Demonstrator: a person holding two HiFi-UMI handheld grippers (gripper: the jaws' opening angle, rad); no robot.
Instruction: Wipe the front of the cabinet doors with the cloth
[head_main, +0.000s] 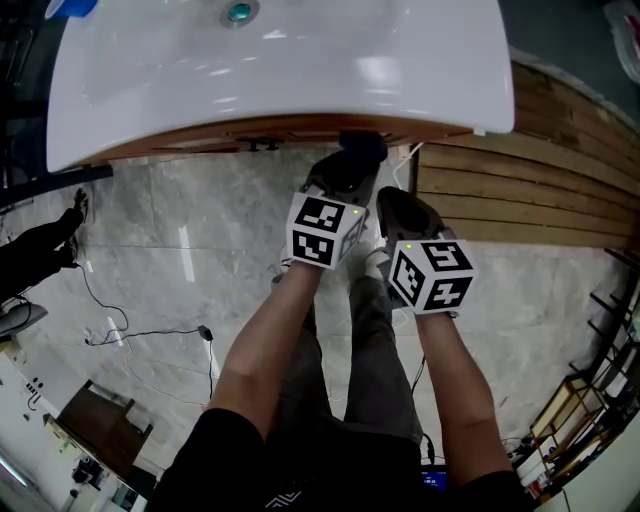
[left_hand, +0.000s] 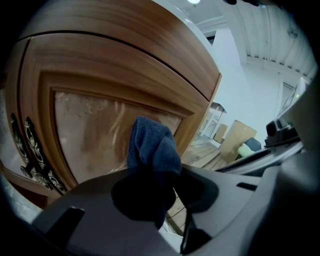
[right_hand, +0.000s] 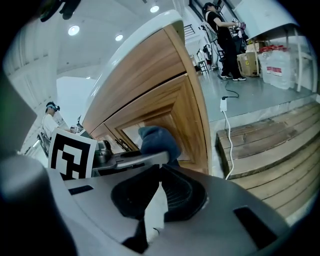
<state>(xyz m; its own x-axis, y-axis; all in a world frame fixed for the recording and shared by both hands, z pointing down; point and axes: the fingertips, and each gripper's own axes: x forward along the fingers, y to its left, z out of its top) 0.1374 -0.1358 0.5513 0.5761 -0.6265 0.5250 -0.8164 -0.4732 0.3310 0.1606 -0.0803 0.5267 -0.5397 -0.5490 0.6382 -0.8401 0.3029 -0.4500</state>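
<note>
— Pale marble floor (head_main: 150, 230) fills the left and middle of the head view, under a white basin (head_main: 280, 70) along the top edge; where is the cloth?
— Bunched in the left gripper (left_hand: 150, 175); its jaws are clamped on the blue cloth (left_hand: 152, 147), and the wad stands out ahead of them at centre frame, close against the panel of the wooden cabinet door (left_hand: 100, 125); whether it touches I cannot tell.
— Why held that way?
— I judge the protruding wad keeps the hard jaws off the wood; ornate dark handles (left_hand: 30, 150) sit at the left edge, so a stroke has room rightward.
— And the right gripper (right_hand: 159, 167)?
— Jaws together with nothing between them; it hangs just beside the left one, idle I think, leaving the wiping to one hand.
— Further right?
— Wooden decking (head_main: 530, 190) steps up at the right of the head view; a white cable (right_hand: 230, 145) trails down beside the cabinet's corner.
</note>
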